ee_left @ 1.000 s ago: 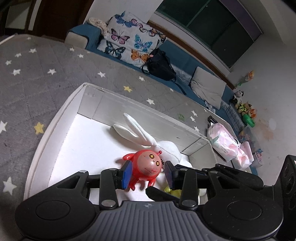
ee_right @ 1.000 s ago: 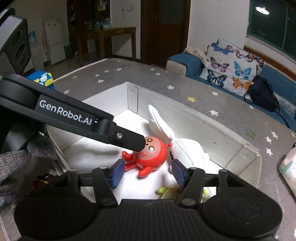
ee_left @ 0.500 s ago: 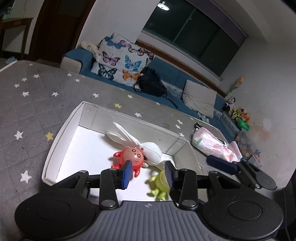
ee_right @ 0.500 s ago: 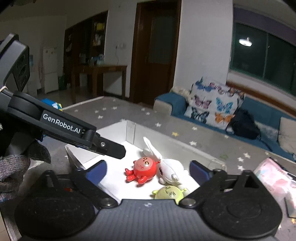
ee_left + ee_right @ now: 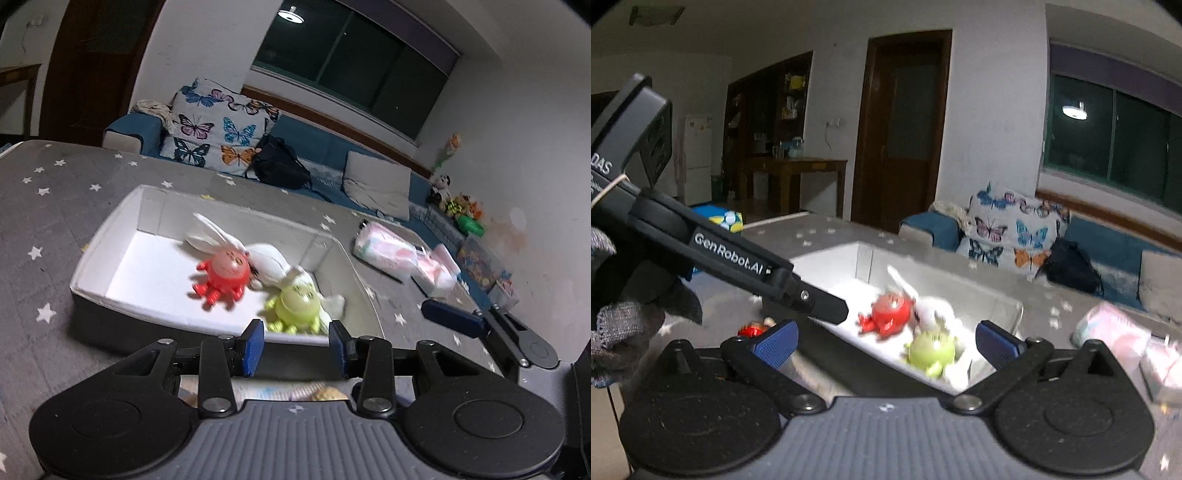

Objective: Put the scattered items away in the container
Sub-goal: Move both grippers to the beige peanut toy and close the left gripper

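Holding nothing in the right gripper: spread as wide as can be, just been opening, only air between the pads. Nothing in the left gripper either: parted to a narrower gap, empty. Hovering with both just short of the box's near wall, pointed down and across it. Already inside the box: red toy about mid-floor, rabbit behind it towards the far wall, green toy by the near right corner, all three touching in a cluster. Left out on the mat: pink pack beyond the box's right wall, lying with its long axis slanting off from that wall's far end, plus a small red thing outside the box's near left corner, too blurred to identify. Judging by this, pack next, and for the right hand, being on the box's right side and clearly the nearer. Calls for a swing rightward away from the box and a grip across the pack's short side. Probably leaves the red thing to the left hand.
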`<state>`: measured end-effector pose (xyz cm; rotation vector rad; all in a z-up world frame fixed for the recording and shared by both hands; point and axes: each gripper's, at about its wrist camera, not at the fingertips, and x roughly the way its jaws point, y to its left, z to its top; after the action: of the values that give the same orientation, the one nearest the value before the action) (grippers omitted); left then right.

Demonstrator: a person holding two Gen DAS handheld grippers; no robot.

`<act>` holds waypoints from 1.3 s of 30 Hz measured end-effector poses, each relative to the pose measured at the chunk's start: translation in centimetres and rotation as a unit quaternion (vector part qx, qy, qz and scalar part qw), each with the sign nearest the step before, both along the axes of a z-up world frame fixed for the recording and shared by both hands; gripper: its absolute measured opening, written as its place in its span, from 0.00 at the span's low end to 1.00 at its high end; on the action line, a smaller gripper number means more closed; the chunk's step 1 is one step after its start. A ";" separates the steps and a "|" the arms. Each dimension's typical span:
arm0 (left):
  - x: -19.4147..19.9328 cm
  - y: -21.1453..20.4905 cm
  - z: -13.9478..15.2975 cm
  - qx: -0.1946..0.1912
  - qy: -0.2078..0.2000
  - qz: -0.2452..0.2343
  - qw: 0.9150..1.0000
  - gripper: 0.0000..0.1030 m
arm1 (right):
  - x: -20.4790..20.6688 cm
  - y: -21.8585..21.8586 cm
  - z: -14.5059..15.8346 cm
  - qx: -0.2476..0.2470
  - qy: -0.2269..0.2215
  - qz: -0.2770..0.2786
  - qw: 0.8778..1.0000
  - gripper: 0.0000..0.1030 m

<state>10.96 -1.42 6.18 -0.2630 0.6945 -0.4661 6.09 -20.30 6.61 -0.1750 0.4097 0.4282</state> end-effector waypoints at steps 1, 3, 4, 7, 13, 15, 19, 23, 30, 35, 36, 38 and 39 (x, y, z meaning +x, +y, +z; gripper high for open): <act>-0.2 -0.2 -0.3 0.000 0.002 -0.002 1.000 0.40 | -0.1 -0.2 -0.4 0.004 0.014 -0.001 1.000 1.00; -0.6 -0.7 -1.0 0.002 0.009 -0.008 1.000 0.40 | -0.4 -0.6 -1.2 0.012 0.034 -0.008 0.999 1.00; -0.7 -0.9 -1.3 0.006 0.011 -0.011 1.000 0.40 | -0.4 -0.7 -1.6 0.015 0.042 -0.011 0.999 1.00; -1.1 -1.6 -2.1 0.016 0.014 -0.019 1.000 0.40 | -0.8 -0.9 -3.0 0.009 0.059 -0.020 0.998 1.00; -1.2 -2.1 -3.5 0.016 0.036 -0.029 0.999 0.40 | -1.8 -0.3 -4.7 -0.002 0.074 -0.019 0.997 1.00; -1.2 -2.2 -3.9 0.017 0.042 -0.032 0.998 0.40 | -1.9 0.0 -5.2 -0.006 0.078 -0.018 0.997 1.00; -1.2 -2.5 -4.6 0.025 0.049 -0.038 0.998 0.40 | -2.1 0.5 -6.0 -0.010 0.086 -0.017 0.996 1.00; -1.1 -2.5 -5.2 0.028 0.058 -0.041 0.997 0.40 | -1.8 0.8 -6.5 -0.011 0.098 -0.016 0.995 0.96; -1.1 -2.7 -5.5 0.029 0.062 -0.053 0.996 0.40 | -1.3 0.7 -7.1 -0.002 0.114 -0.026 0.993 0.91; -1.0 -3.1 -6.0 0.033 0.070 -0.058 0.995 0.40 | -1.2 0.8 -7.5 0.001 0.122 -0.023 0.992 0.91; -1.0 -3.1 -6.0 0.035 0.070 -0.057 0.995 0.40 | -1.2 0.8 -7.6 0.001 0.123 -0.022 0.992 0.91; -0.9 -3.1 -6.1 0.034 0.071 -0.058 0.995 0.40 | -1.1 0.8 -7.8 0.003 0.129 -0.021 0.991 0.91; -0.9 -3.1 -6.1 0.034 0.072 -0.058 0.995 0.40 | -1.1 0.8 -8.0 0.002 0.131 -0.021 0.991 0.91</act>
<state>10.06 -4.48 0.08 -0.1932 0.8677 -0.5375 5.00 -19.46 -1.36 -0.1054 0.6698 0.4109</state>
